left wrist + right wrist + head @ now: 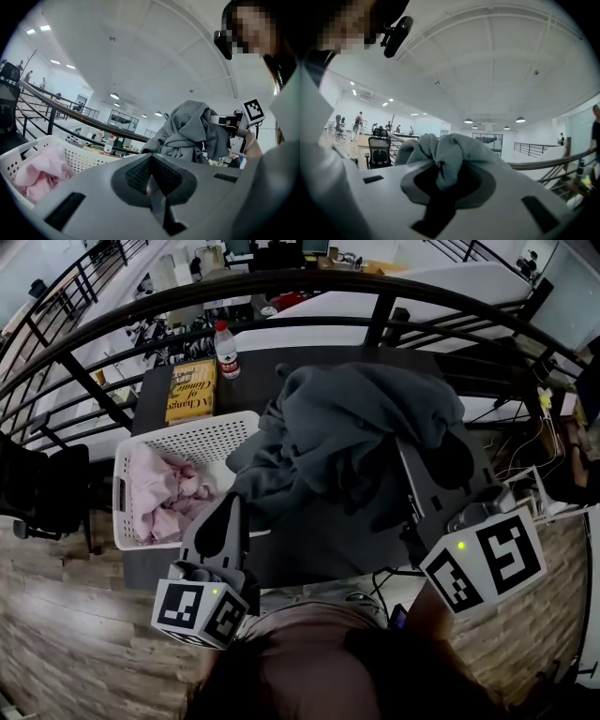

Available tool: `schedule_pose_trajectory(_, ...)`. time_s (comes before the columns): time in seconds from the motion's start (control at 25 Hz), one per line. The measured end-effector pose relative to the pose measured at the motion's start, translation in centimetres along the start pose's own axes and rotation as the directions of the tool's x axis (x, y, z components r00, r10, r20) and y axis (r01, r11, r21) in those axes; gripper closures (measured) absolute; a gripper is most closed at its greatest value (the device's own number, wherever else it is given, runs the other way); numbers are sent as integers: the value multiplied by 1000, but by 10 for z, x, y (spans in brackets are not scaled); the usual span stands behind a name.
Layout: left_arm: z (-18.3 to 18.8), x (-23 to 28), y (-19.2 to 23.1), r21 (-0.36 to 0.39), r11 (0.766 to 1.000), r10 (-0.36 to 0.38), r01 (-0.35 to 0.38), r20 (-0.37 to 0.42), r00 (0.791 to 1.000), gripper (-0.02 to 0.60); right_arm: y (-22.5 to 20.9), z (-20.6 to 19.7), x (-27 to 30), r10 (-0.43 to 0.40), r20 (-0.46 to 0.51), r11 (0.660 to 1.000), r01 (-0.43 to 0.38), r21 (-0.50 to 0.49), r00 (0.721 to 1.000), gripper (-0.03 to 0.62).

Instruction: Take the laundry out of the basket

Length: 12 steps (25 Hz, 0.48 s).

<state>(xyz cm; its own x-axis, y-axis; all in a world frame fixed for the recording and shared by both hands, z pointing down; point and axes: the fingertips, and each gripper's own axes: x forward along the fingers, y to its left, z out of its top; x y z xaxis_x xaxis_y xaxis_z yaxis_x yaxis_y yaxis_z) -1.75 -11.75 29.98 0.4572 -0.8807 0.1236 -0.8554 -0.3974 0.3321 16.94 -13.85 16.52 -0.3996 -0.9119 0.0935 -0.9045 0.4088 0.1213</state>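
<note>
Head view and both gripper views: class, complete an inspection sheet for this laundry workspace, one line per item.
Surface: dark table, set against a railing.
Job's things: white basket holds pink laundry; grey garment is bunched and held up over the table, beside the basket.
Clutter: yellow book and water bottle at the table's far side.
Grippers: left gripper has its jaws together with nothing held; right gripper is shut on the grey garment.
Cables: loose cables on the floor at the right.
Surroundings: black railing, wood floor, office chair at the left.
</note>
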Motion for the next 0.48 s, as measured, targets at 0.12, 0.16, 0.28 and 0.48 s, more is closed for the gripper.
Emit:
schedule_pose_trajectory(0.12, -7, 4, -18, 0, 1000, 19, -19, 3, 1000, 583, -20, -1, -15, 3, 21, 1000, -3, 7, 1000, 514)
schedule_pose_trajectory(0.16, -10, 5, -24, 1, 1000, 25, -25, 4, 1000, 583, -26, -1, -20, 3, 29, 1000, -4, 9, 1000, 514)
schedule_pose_trajectory(0.28, -17, 9, -43, 2, 999, 34, -34, 7, 999, 583, -46, -1, -34, -3, 43, 1000, 3, 1, 999, 514)
schedule_pose_trajectory(0.48, -28, 16, -74, 3, 999, 31, -31, 0, 1000, 583, -75, -9, -53, -21, 27, 999, 22, -23, 999, 514)
